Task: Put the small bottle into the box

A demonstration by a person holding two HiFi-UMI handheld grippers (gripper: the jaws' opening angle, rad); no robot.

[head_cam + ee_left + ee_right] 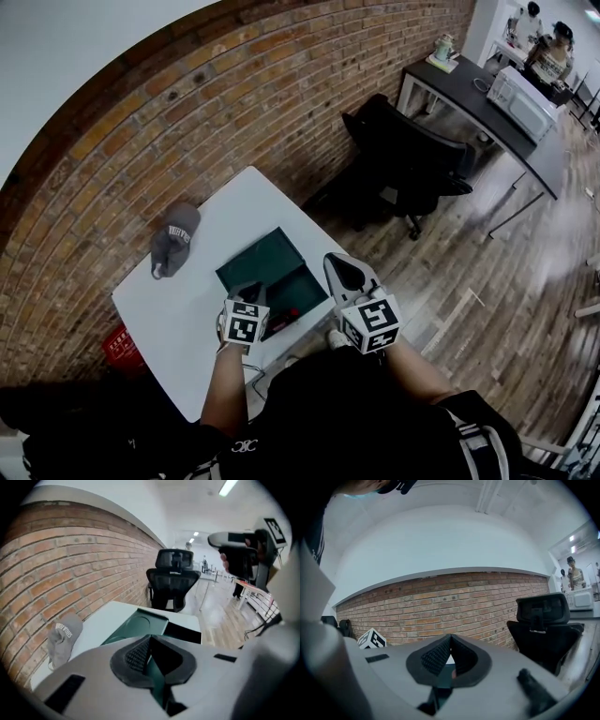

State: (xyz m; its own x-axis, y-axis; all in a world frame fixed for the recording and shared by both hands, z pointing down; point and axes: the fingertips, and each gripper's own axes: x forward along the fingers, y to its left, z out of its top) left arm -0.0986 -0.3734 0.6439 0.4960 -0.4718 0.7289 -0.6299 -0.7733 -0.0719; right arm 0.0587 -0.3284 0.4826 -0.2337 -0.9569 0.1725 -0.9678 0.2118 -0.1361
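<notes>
A dark green box (265,259) lies open on the white table (178,309), its lid folded back toward the wall. In its dark lower half lies a small red thing (292,313), perhaps the small bottle; it is too small to tell. My left gripper (249,292) hovers over the box's near left edge, shut with nothing between its pads (150,639). My right gripper (337,265) is held above the box's right corner, also shut and empty (450,639). In the left gripper view the box (140,625) lies just ahead and the right gripper (234,538) shows high at the right.
A grey cap (173,240) lies on the table's left end by the brick wall. A black office chair (408,159) stands beyond the table, with a desk and microwave (520,98) behind it. A red crate (119,347) sits on the floor at the table's left.
</notes>
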